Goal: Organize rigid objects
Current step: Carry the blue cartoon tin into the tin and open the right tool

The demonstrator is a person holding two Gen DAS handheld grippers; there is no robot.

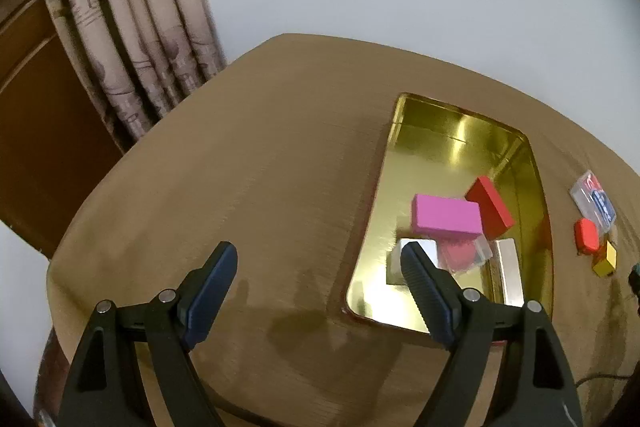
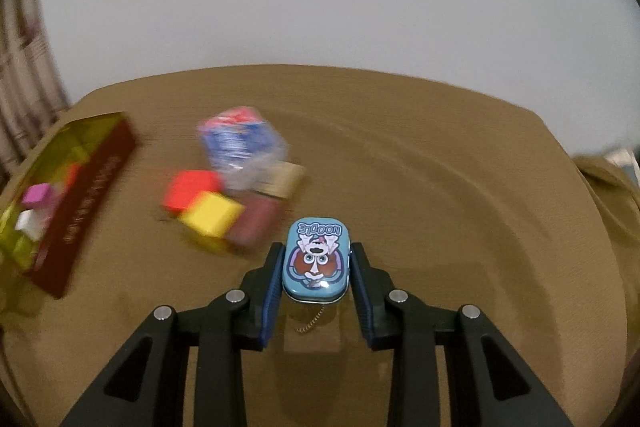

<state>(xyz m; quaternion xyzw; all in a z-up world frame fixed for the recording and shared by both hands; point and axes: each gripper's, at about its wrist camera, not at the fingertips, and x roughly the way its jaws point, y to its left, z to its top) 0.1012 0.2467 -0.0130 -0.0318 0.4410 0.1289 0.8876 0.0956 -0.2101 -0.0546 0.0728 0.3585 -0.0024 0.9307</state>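
Observation:
A gold tin tray (image 1: 448,131) lies on the brown tablecloth and holds a pink block (image 1: 446,217), a red block (image 1: 490,207), a clear packet (image 1: 466,255) and silver pieces. My left gripper (image 1: 318,259) is open and empty, left of the tray's near end. My right gripper (image 2: 318,259) is shut on a small blue cartoon tin (image 2: 317,259), held above the cloth. In the blurred right wrist view a red block (image 2: 188,191), a yellow block (image 2: 210,213), a maroon piece (image 2: 256,223) and a clear blue-printed box (image 2: 240,139) lie ahead left.
The tray (image 2: 92,179) shows at far left in the right wrist view with a dark red outer wall. Loose red (image 1: 586,235) and yellow (image 1: 606,259) blocks and a clear box (image 1: 594,199) lie right of the tray. A curtain (image 1: 128,27) hangs at back left.

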